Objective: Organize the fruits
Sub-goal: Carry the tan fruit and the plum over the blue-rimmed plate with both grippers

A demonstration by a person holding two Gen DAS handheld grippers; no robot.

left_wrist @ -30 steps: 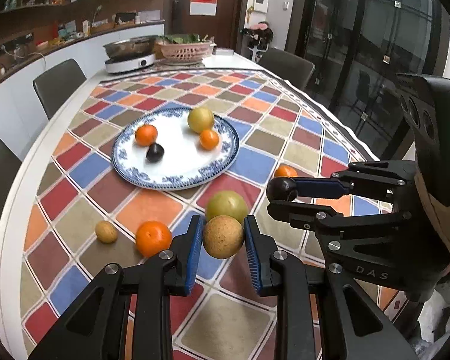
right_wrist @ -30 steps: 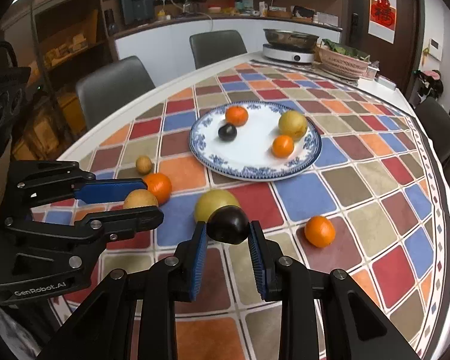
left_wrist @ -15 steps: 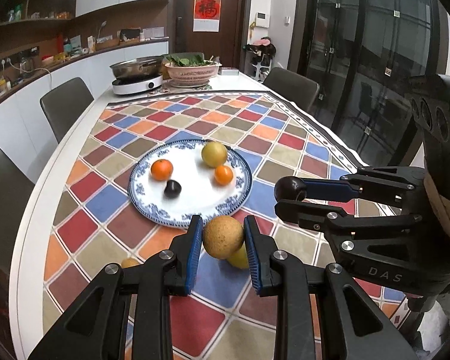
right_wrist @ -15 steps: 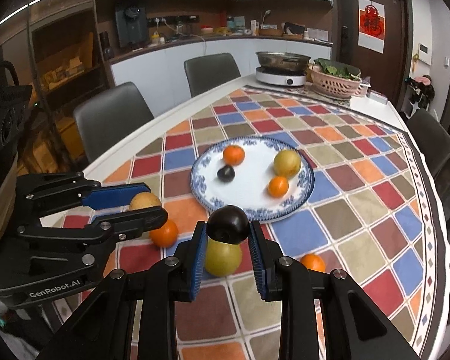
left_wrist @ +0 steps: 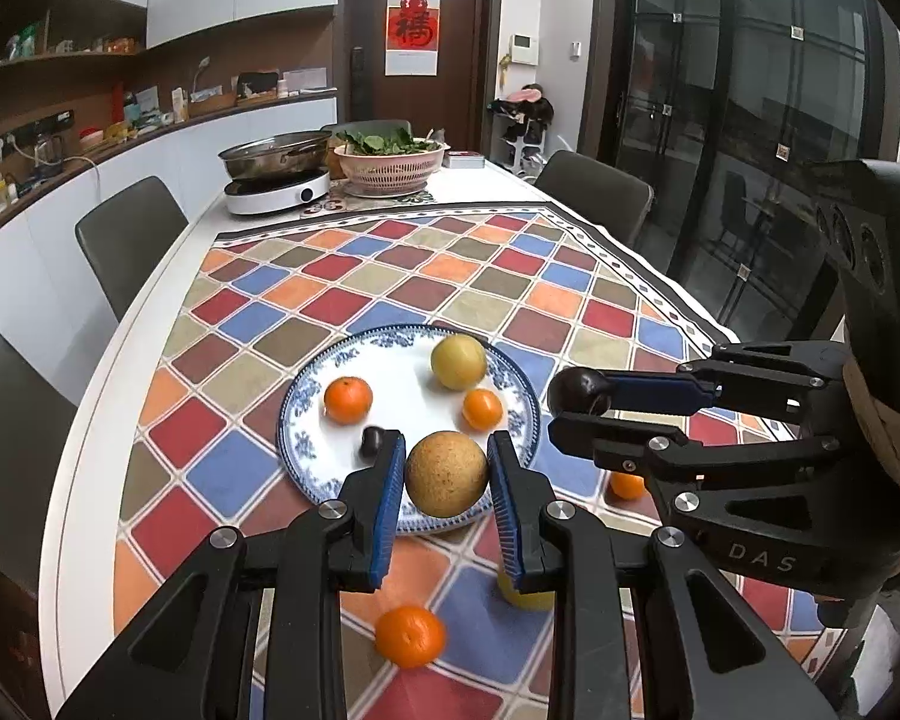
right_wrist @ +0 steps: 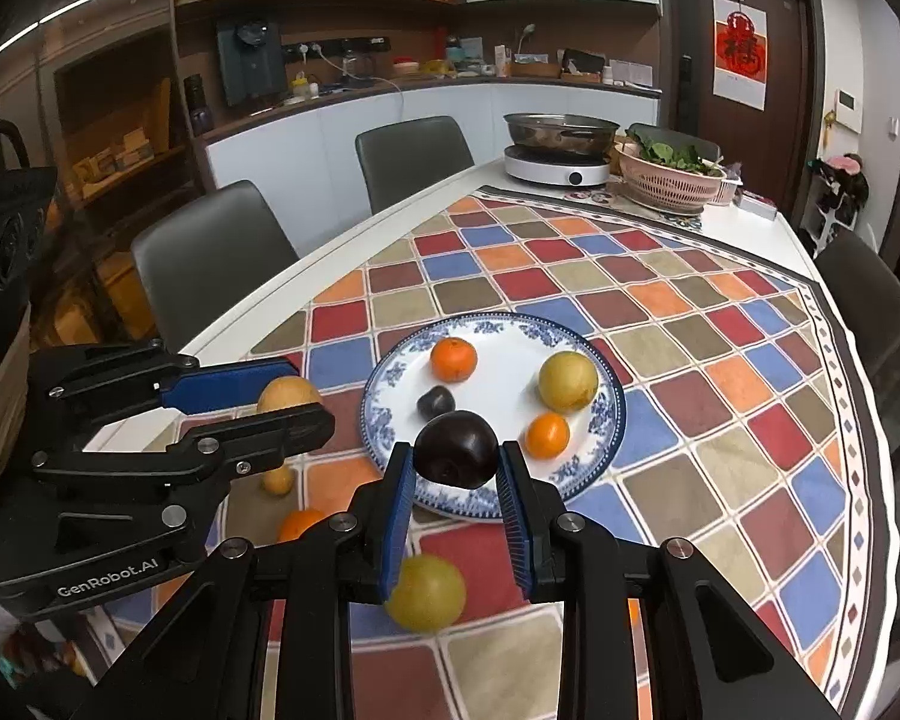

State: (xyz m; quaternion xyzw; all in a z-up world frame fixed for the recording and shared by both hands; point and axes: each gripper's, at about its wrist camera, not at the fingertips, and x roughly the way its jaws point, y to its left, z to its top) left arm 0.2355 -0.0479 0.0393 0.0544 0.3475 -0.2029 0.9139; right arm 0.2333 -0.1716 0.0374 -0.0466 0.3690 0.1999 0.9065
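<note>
brown fruit (left_wrist: 446,473): pinched between the blue pads of the left tongs (left_wrist: 447,480), lower centre of the left wrist view, held above the near rim of the plate.
dark plum (right_wrist: 456,457): pinched in the right tongs (right_wrist: 457,474), lower centre of the right wrist view, also over the plate's near rim.
plate (left_wrist: 306,396): blue-and-white, mid frame; it carries a yellow fruit (left_wrist: 458,362), a large orange (left_wrist: 347,400), a small orange (left_wrist: 482,409) and a small dark fruit (left_wrist: 372,441).
loose fruit: an orange (left_wrist: 410,636) at the bottom of the left view, a yellow-green fruit (right_wrist: 426,593) low in the right view, both on the chequered cloth (left_wrist: 390,276).
counter (left_wrist: 84,450): white edge along the left.
</note>
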